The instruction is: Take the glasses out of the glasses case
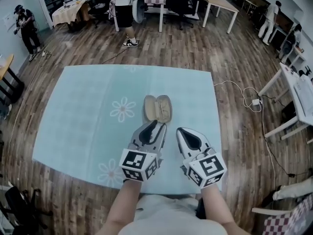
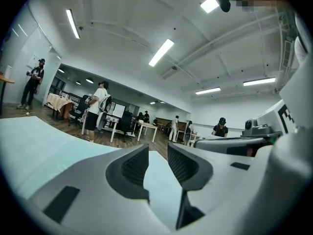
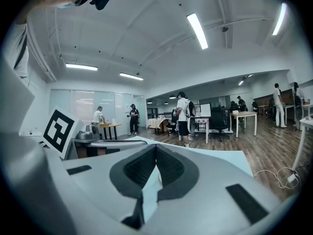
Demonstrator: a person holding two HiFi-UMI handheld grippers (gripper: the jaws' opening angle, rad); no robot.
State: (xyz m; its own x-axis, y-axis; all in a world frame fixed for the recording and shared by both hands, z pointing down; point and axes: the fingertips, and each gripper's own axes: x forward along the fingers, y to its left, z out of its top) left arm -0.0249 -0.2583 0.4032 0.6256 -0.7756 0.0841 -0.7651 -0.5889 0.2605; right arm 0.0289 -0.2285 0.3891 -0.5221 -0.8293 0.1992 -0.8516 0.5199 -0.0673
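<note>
The glasses case [image 1: 152, 108] lies open on the light blue tablecloth [image 1: 88, 126], its beige inside facing up. The glasses [image 1: 166, 110] rest in its right half. My left gripper [image 1: 154, 125] is just in front of the case, with its tips near the case's near edge, and its jaws stand apart with nothing between them [image 2: 157, 153]. My right gripper [image 1: 181, 130] is a little to the right of the case and short of it. Its jaws meet at the tips with nothing in them [image 3: 155, 150]. Neither gripper view shows the case.
The table's near edge runs under my arms. On the wooden floor to the right lie a white cable and a power strip [image 1: 255, 102]. A white desk [image 1: 298, 89] stands at the right. Several people [image 1: 124, 9] and tables [image 1: 219, 4] are at the back.
</note>
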